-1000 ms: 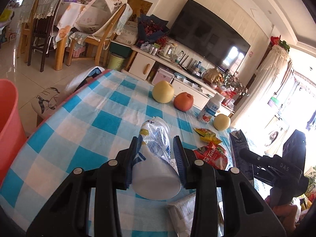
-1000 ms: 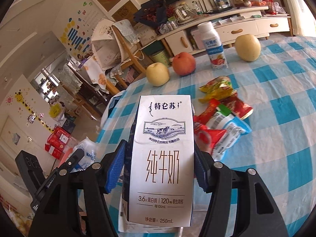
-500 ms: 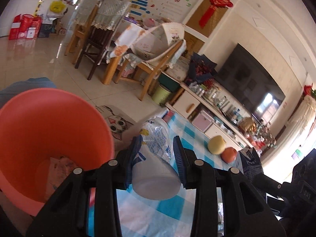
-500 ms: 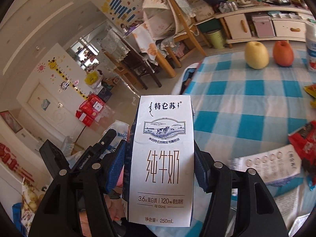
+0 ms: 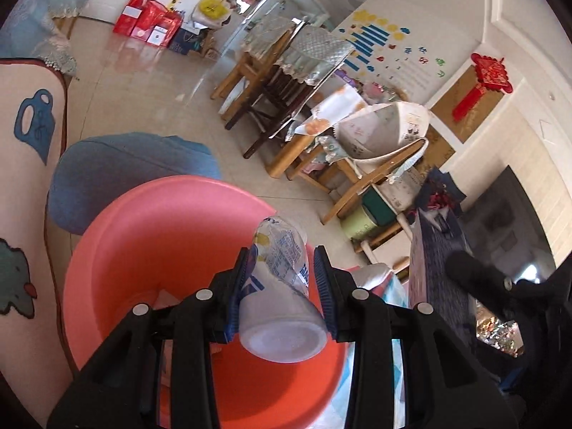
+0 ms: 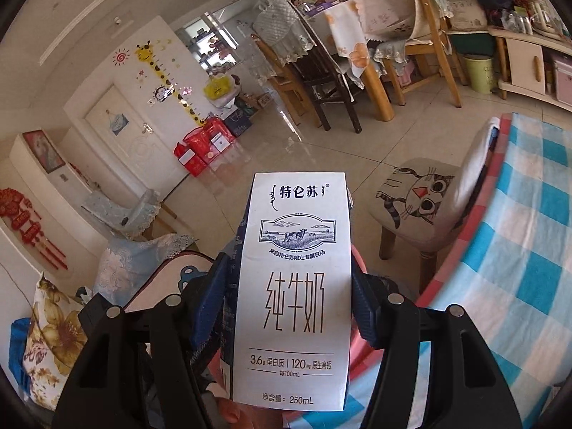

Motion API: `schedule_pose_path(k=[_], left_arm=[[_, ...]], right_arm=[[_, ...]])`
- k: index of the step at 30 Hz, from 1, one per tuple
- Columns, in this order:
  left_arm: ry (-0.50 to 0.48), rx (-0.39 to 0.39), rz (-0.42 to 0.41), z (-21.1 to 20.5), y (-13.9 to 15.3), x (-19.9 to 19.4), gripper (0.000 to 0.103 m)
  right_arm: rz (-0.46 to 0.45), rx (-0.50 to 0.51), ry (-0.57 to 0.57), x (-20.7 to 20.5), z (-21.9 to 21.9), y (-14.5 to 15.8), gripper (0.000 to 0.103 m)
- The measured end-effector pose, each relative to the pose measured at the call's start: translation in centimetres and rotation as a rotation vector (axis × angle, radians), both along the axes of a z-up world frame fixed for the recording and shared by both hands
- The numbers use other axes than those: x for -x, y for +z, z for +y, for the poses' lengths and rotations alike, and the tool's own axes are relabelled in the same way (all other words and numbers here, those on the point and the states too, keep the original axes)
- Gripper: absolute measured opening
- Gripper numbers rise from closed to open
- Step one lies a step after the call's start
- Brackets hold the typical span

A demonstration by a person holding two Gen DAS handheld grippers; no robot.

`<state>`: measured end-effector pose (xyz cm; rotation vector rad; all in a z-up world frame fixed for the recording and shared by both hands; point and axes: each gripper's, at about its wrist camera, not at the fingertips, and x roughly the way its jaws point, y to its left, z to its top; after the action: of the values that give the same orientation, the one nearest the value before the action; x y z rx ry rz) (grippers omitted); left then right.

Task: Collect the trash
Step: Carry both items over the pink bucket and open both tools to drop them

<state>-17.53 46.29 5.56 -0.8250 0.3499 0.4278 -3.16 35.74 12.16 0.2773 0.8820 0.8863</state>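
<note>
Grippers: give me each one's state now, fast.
Left gripper: closed on the plastic bottle, over the orange bin.
Right gripper: closed on the milk carton.

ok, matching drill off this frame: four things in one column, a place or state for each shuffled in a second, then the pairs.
Things:
1. bottle
2. carton
3. bin
4. stool

Places/states:
A. on the floor beside the checked table, cat face on its seat
B. clamped in the right gripper, label toward the camera
C. orange, open, below the left gripper, paper scraps at its bottom
D. clamped in the left gripper, over the orange opening

Pairs: 1-D, 2-B, 3-C, 4-A
</note>
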Motion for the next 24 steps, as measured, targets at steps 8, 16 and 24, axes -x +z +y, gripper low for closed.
schedule_pose_path(k=[8,16,24], left_arm=[[0.047,-0.070,0.078,0.9,-0.2,-0.8,0.078],[0.003,-0.144,0.080,-1.0,0.2,-1.3,0.090],[-0.126,-0.224,-0.005,-5.4,1.0,-1.3,0.093]], right_arm=[[0.091,0.020,-0.062,-1.3,1.0,-2.8,0.088],[0.048,0.056,-0.193,1.5,-6.5,-2.5,0.089],[-0.054,0.192,-0.333,7.3,-15.6,-1.0,0.094]])
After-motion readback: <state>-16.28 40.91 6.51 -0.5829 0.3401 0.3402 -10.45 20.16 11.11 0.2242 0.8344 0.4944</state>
